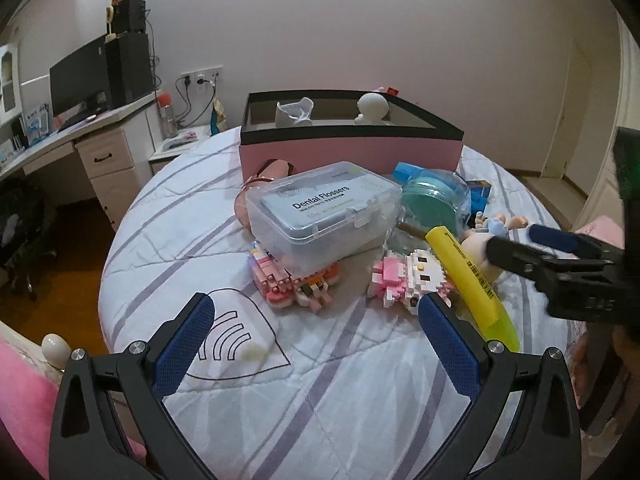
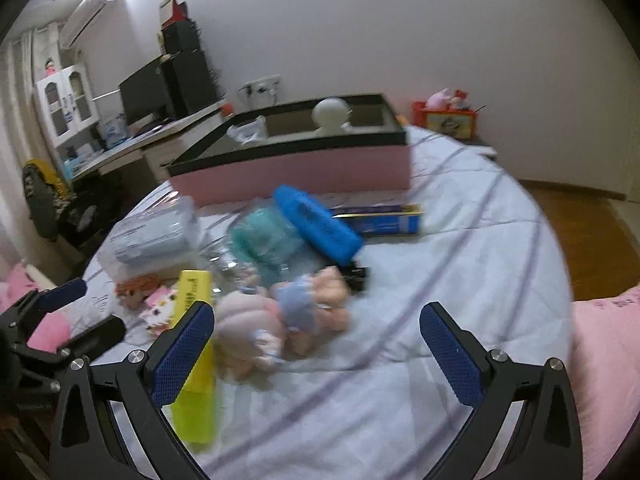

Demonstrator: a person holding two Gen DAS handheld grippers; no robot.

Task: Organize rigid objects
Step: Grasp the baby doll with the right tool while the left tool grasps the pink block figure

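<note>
A pink box with a black rim (image 1: 348,148) (image 2: 296,168) stands at the back of the bed and holds a white round figure (image 1: 372,107) and a white cup (image 1: 294,114). In front lies a pile: a clear Dental Flossers case (image 1: 324,212), a teal-lidded jar (image 1: 434,204), a yellow highlighter (image 1: 470,280) (image 2: 194,356), pink block figures (image 1: 408,280) and a small doll (image 2: 280,320). My left gripper (image 1: 316,336) is open, low over the sheet before the pile. My right gripper (image 2: 316,344) is open just short of the doll; in the left wrist view its fingers (image 1: 552,240) reach in from the right.
A blue case (image 2: 320,228) and a dark blue carton (image 2: 384,220) lie behind the doll. The striped sheet (image 1: 320,400) is bare in front. A desk with a monitor (image 1: 80,80) stands left of the bed. A pink pillow (image 2: 608,360) lies at the right.
</note>
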